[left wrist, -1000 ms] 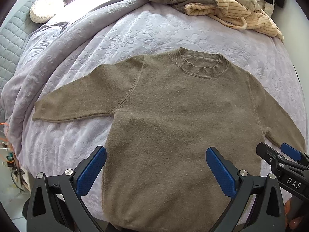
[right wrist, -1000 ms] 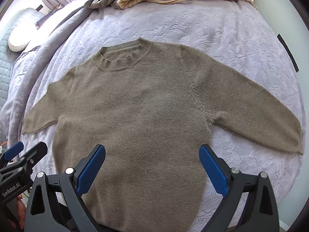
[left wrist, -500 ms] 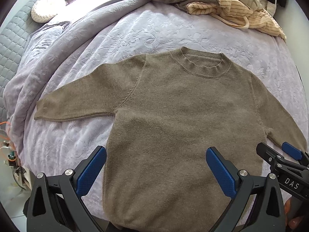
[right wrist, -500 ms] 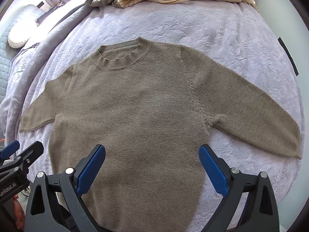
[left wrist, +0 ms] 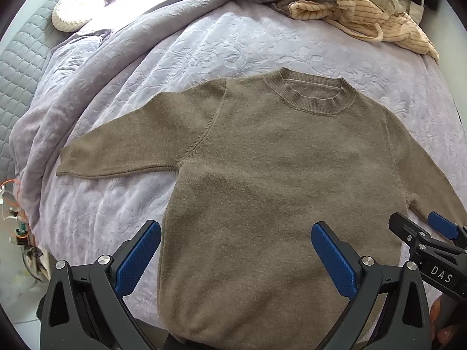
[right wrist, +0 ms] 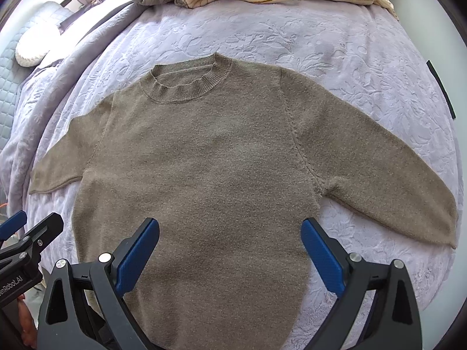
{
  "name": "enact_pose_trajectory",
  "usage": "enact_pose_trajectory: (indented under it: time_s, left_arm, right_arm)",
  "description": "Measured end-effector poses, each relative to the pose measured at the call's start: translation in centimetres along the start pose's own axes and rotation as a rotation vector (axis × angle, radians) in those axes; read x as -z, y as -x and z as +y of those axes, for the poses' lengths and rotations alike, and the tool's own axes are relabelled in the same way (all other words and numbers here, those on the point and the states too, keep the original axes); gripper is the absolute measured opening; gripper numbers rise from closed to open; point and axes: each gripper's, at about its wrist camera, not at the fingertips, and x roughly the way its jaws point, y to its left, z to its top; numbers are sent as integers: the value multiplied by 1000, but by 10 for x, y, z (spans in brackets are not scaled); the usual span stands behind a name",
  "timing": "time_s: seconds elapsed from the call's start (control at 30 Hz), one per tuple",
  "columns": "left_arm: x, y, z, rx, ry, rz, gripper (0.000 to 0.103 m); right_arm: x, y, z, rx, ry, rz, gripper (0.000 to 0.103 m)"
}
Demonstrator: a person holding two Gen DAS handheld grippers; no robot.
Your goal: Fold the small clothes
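A: Olive-brown sweater (left wrist: 277,175) lies flat, front up, on the lavender bedspread (left wrist: 204,46). It fills the centre of both wrist views. Ribbed collar (left wrist: 316,96) points to the top of the frame, hem to the bottom edge.

B: Sleeves?

A: Both spread out to the sides. In the left wrist view the one sleeve (left wrist: 125,148) runs to mid left, cuff flat on the spread. In the right wrist view the other sleeve (right wrist: 379,175) slopes to the lower right, cuff near the edge of the bed.

B: Grippers?

A: Left gripper (left wrist: 235,250) sits at the bottom centre of its own view, jaws spread wide, blue pads (left wrist: 137,258) well apart, nothing between them but the sweater's lower body below. Right gripper (right wrist: 230,249) the same: released, jaws wide, above the hem area. I cannot tell whether either touches the knit.

B: Do they see each other?

A: Yes. The right one's tip shows at the lower right of the left view, and the left one's at the lower left of the right view.

B: Anything else on the bed?

A: Heap of clothes (left wrist: 335,3) at the upper right of the left view, cream striped pieces on top of grey ones, well apart from the sweater. White pillow (left wrist: 70,11) at the upper left.
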Motion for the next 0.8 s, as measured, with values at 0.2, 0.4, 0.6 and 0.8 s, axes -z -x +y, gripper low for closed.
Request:
enact_pose_trajectory:
  time_s: [0.2,0.4,0.6,0.8]
  left_arm:
    - [1,-2,0,4,5,9,103]
    - [0,-4,1,17,4,12,103]
    - [-3,-8,5,40,-10,15,103]
    - [-10,-18,9,89,-51,24,103]
  right_arm:
    - [-1,-2,-1,3,3,12,98]
    - [0,-2,-1,10,-3,15,98]
    - [1,-1,1,31,-18,17,98]
    - [5,-3,5,74,-46,17,98]
